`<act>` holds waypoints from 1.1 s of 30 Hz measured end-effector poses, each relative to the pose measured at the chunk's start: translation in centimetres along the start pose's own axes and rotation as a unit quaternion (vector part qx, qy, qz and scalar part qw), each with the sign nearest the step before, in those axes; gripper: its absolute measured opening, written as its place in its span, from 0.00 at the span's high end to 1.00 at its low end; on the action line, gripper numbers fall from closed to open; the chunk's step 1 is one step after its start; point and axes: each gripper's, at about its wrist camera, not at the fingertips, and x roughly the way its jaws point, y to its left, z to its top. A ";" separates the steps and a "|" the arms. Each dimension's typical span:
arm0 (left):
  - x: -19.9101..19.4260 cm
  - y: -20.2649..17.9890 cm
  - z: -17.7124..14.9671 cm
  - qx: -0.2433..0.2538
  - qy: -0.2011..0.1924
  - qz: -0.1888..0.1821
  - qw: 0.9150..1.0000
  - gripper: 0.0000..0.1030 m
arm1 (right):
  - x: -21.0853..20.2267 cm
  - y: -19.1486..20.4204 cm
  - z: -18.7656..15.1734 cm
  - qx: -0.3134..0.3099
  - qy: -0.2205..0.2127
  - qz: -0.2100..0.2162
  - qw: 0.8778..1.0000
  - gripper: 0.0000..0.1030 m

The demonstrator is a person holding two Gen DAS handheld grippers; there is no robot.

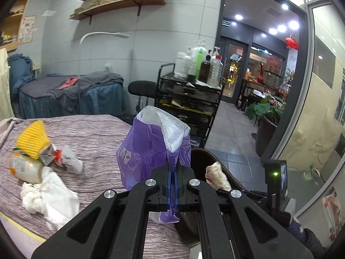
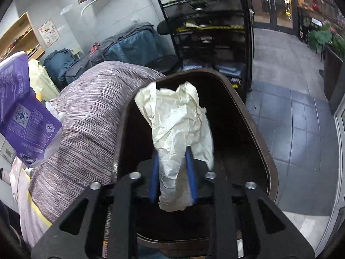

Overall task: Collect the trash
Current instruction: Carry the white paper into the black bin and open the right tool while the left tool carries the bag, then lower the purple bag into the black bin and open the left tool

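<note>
My left gripper (image 1: pixel 173 172) is shut on the lower edge of a purple plastic bag (image 1: pixel 146 151), which stands up above the striped bed (image 1: pixel 90 133). More trash lies on the bed at left: a yellow foam net (image 1: pixel 32 140), a pale bottle (image 1: pixel 25 168), a small carton (image 1: pixel 46 154), a white mask (image 1: pixel 58 200) and a tissue (image 1: pixel 32 196). My right gripper (image 2: pixel 172 152) hangs over the dark brown bin (image 2: pixel 254 116). Its blue pads (image 2: pixel 154 172) stand apart, with a crumpled cream paper (image 2: pixel 176 116) loose between them. The purple bag (image 2: pixel 23 112) shows at the left there.
A black wire cart (image 1: pixel 189 99) carrying bottles stands behind the bin, with a black stool (image 1: pixel 142 88) beside it. A second bed (image 1: pixel 71 95) sits at the far wall. Grey tiled floor (image 2: pixel 291 118) lies right of the bin, bounded by a glass wall (image 1: pixel 323 108).
</note>
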 end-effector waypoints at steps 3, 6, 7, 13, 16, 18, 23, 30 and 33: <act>1.6 -1.1 -0.1 0.006 0.014 -0.010 1.000 0.97 | 0.5 -0.8 -0.3 0.016 0.000 -0.012 1.000 0.39; 2.5 -1.9 -0.2 0.009 0.025 -0.018 0.999 0.97 | 0.1 -1.2 -0.3 0.019 -0.008 -0.020 1.000 0.36; 2.9 -2.2 -0.1 0.009 0.030 -0.022 0.999 0.97 | -0.3 -1.2 -0.2 0.018 -0.015 -0.025 0.999 0.36; 5.2 -3.5 0.2 0.003 0.057 -0.050 0.997 0.97 | -4.0 -1.6 0.1 0.019 -0.081 -0.061 0.995 0.31; 6.6 -4.6 0.3 0.006 0.073 -0.062 0.995 0.97 | -5.7 -2.5 0.6 0.034 -0.117 -0.079 0.989 0.29; 7.5 -5.3 0.2 0.009 0.085 -0.066 0.994 0.97 | -6.7 -3.1 0.8 0.046 -0.133 -0.089 0.986 0.29; 10.4 -6.6 -0.6 0.015 0.120 -0.072 0.990 0.97 | -8.3 -4.8 1.1 0.071 -0.157 -0.105 0.979 0.26; 12.8 -7.7 -2.1 0.022 0.159 -0.076 0.984 0.97 | -9.0 -5.8 1.1 0.078 -0.156 -0.112 0.978 0.26; 13.4 -7.7 -2.7 0.030 0.173 -0.072 0.982 0.97 | -9.2 -5.8 1.0 0.080 -0.157 -0.114 0.978 0.26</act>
